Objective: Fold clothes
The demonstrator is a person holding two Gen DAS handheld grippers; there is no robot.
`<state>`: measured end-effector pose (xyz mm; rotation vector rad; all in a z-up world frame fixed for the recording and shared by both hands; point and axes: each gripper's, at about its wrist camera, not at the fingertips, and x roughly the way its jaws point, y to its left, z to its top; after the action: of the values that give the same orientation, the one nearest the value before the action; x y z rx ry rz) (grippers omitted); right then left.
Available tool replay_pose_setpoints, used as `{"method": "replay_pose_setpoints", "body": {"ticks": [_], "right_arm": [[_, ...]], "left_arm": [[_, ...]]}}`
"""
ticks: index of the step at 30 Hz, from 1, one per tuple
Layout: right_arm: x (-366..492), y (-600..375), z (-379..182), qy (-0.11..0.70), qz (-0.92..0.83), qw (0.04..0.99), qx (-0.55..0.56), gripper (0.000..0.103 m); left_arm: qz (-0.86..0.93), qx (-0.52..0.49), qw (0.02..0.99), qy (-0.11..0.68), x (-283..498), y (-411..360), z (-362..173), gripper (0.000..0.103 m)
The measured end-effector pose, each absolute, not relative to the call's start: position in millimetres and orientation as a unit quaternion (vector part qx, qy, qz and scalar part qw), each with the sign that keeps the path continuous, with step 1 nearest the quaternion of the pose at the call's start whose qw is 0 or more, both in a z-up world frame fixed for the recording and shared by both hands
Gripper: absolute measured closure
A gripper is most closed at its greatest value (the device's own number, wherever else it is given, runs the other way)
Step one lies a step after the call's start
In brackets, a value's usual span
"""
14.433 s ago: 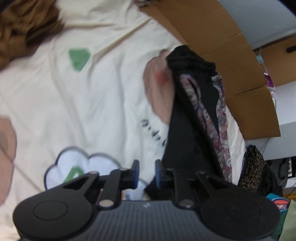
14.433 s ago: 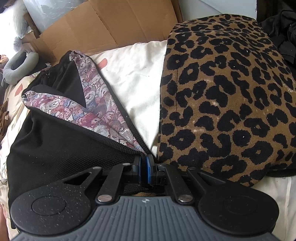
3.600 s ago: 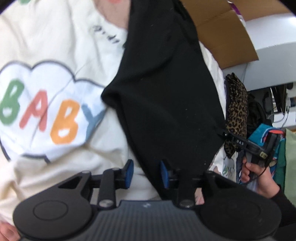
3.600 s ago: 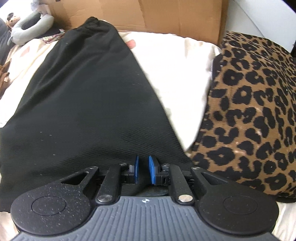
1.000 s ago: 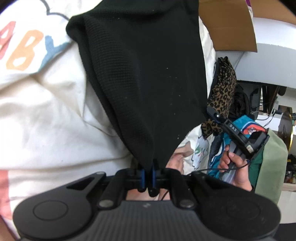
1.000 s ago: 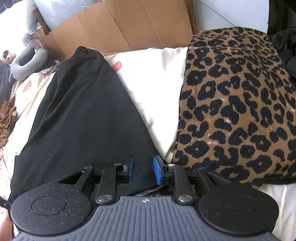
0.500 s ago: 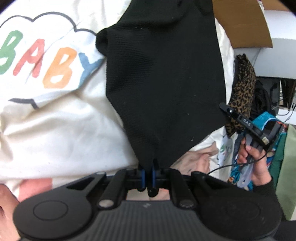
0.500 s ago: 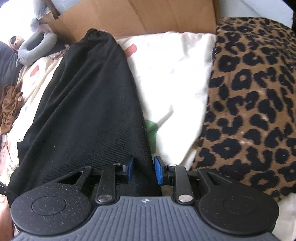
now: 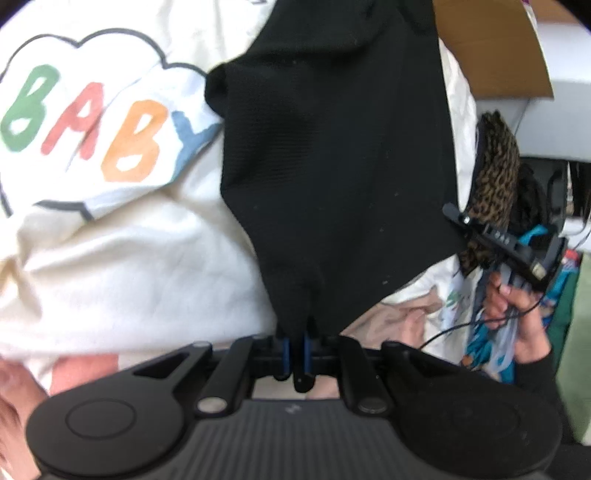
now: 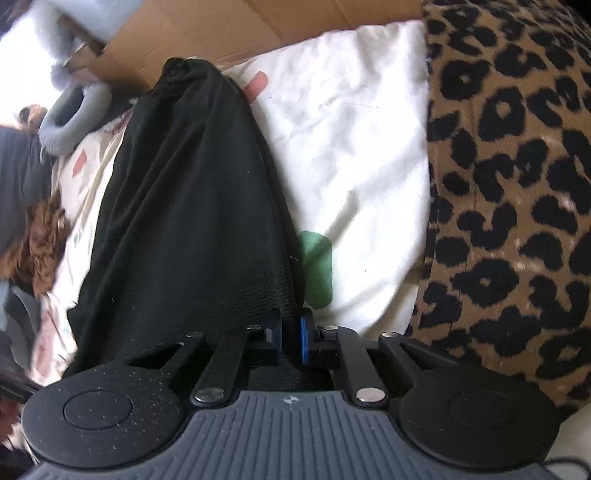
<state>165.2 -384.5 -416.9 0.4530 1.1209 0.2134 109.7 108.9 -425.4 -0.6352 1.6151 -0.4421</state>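
1. Your left gripper (image 9: 295,350) has its blue-padded jaws pressed together on a corner of the black garment (image 9: 332,147); the knit cloth bunches into the pinch and fans out wide above it.
2. Your right gripper (image 10: 291,338) is clamped too; its jaws stand nearly together with the garment's right-hand edge caught between the pads; from there the black cloth (image 10: 184,221) runs away up the frame to a gathered end near the cardboard (image 10: 221,29).
3. In the left wrist view your right gripper (image 9: 506,240) shows from the side at the garment's other near corner, with your hand (image 9: 517,310) around its handle and a thin cable looping beneath it.
4. The garment lies stretched over the cream bedspread (image 9: 129,258); one far corner covers the edge of the cloud print with the coloured letters BABY (image 9: 85,114); a green patch (image 10: 316,266) of the print sits just beside the cloth's right edge.
5. A leopard-print cushion (image 10: 509,184) rests on the bedspread to the right of the garment, apart from it; white bedding shows between them.
6. A grey neck pillow (image 10: 70,118) lies at the far left in the right wrist view, near the garment's gathered end; a brown crumpled cloth (image 10: 44,240) lies below it, beside the black fabric.
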Motion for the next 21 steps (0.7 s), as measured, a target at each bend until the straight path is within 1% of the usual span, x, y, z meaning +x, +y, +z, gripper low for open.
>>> {"method": "replay_pose_setpoints", "body": {"ticks": [7,11,21], "right_arm": [[164.5,-384.3,-403.9,0.533,0.11,0.799,0.257,0.099],[160.4,-372.9,-394.5,0.535,0.13,0.794,0.258,0.099],[150.4,-344.6,-371.2,0.538,0.179,0.781,0.262,0.1]], "left_arm": [[-0.201,-0.252,0.649,0.689,125.9,125.8,-378.0,0.096],[-0.197,-0.239,0.672,0.673,137.7,140.0,-345.2,0.096],[-0.182,-0.223,0.698,0.655,135.6,162.6,-298.0,0.096]]}}
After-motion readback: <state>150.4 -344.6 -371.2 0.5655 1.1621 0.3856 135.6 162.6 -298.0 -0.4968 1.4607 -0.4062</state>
